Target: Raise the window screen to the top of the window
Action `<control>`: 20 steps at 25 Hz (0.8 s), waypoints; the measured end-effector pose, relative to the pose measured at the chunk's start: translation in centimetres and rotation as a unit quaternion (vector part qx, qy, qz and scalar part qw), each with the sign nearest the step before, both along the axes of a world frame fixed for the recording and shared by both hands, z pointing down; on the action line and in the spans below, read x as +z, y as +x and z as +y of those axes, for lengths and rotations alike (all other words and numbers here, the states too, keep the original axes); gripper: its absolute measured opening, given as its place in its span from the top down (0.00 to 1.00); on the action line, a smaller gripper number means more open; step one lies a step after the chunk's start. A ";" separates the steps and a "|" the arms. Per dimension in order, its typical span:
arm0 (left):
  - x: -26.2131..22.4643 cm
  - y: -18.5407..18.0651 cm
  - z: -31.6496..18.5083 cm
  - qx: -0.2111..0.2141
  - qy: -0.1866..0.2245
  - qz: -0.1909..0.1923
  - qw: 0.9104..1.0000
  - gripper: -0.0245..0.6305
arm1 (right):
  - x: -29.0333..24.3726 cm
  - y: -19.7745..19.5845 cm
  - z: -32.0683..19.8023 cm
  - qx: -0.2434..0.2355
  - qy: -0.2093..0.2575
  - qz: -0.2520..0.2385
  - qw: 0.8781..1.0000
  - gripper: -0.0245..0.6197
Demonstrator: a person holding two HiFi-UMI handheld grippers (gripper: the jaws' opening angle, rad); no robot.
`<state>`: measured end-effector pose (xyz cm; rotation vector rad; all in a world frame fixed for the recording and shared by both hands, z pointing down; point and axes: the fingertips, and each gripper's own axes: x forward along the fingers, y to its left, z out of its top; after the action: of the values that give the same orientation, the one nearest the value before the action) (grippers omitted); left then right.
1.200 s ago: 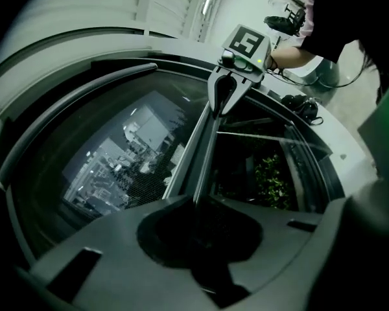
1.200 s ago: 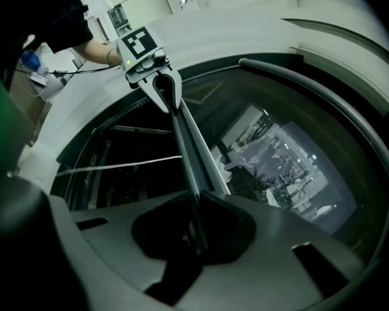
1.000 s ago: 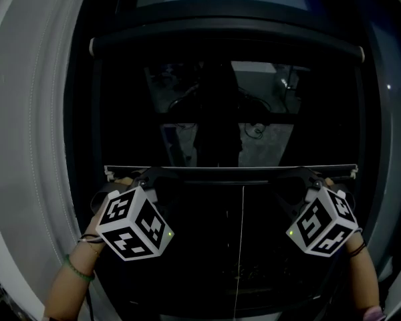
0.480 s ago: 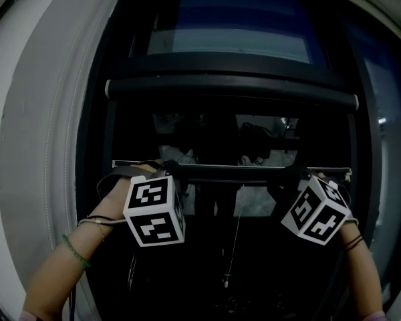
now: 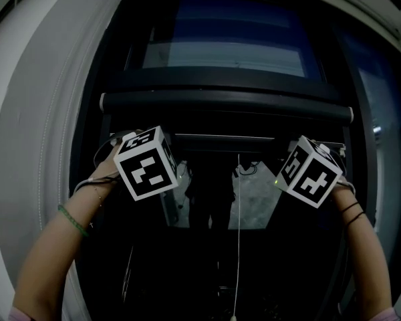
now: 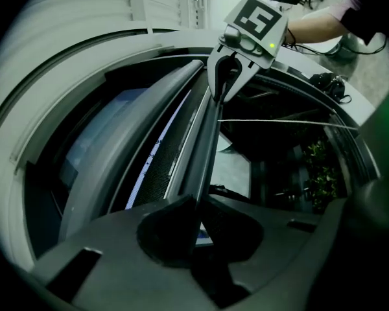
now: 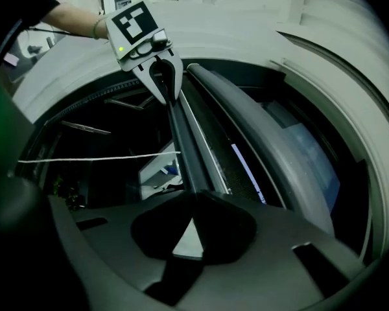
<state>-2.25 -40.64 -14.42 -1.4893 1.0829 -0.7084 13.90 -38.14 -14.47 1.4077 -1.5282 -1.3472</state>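
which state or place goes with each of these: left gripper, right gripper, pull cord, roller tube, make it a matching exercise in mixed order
Things:
1. left gripper
2. right gripper
3. pull cord
4. roller tube

Places or states:
A. hangs down from the middle of the screen bar
B. shut on the screen bar near its right end
C. runs across the window just above the screen bar
D. shut on the screen bar near its left end

Pairs: 1-D, 2-B, 3-A, 4-C
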 end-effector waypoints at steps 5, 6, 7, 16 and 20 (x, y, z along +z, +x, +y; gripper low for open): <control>-3.5 0.0 0.1 0.011 0.031 0.029 0.999 0.89 | -3.5 0.1 0.0 0.005 0.024 -0.017 1.000 0.89; -4.2 -0.1 0.2 0.011 0.037 0.035 0.999 0.89 | -4.2 0.1 0.0 0.005 0.028 -0.023 0.999 0.89; -4.9 -0.1 0.2 0.011 0.042 0.041 0.998 0.89 | -4.8 0.1 0.0 0.005 0.032 -0.028 0.999 0.89; -6.6 -0.2 0.3 0.024 0.048 0.063 0.997 0.89 | -6.4 -0.2 0.0 -0.011 0.095 -0.032 0.995 0.88; -6.3 0.0 0.7 0.048 0.080 0.083 0.992 0.88 | -6.3 -0.1 0.8 -0.052 0.108 -0.088 0.989 0.86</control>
<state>-2.25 -39.90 -20.72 -1.4710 1.1574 -0.4255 13.81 -37.39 -20.77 1.6372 -1.6262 -1.5236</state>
